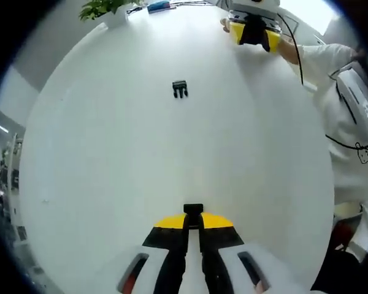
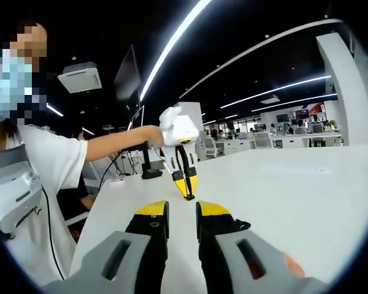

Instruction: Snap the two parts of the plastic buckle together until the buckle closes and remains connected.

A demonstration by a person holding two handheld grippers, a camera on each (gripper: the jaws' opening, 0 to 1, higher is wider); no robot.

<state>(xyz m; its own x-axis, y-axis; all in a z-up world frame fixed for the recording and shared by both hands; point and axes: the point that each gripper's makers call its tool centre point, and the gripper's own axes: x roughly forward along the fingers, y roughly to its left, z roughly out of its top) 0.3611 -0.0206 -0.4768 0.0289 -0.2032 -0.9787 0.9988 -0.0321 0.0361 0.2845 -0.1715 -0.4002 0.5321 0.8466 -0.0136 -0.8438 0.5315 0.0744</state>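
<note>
White tabletop (image 1: 110, 184) spreads across my left gripper view, smooth and bare but for one small black buckle part (image 1: 180, 89) lying alone toward the far middle of the surface, its two prongs pointing back toward me. My left hand-held gripper (image 1: 193, 215) comes up from the near edge with its yellow-tipped jaws pressed almost together on a small black piece (image 1: 192, 209) that sticks out just beyond the tips; I take it for the other buckle part, though I cannot make out its shape. The lying part is well apart from my left jaws. At the far right edge of the tabletop I see my right hand-held gripper (image 1: 255, 33), yellow and black, held by the person's hand, with a white sleeve (image 1: 322, 61) beside it. In the right gripper view my right hand-held gripper (image 2: 182, 215) shows its jaws standing a little apart with only a narrow gap between them and nothing in it. Beyond them the left hand-held gripper stands point down, its yellow tips touching or just above the tabletop, held from above by the person's outstretched hand (image 2: 152, 135). A plant (image 1: 101, 7) sits at the far left rim of the tabletop in the left gripper view.
</note>
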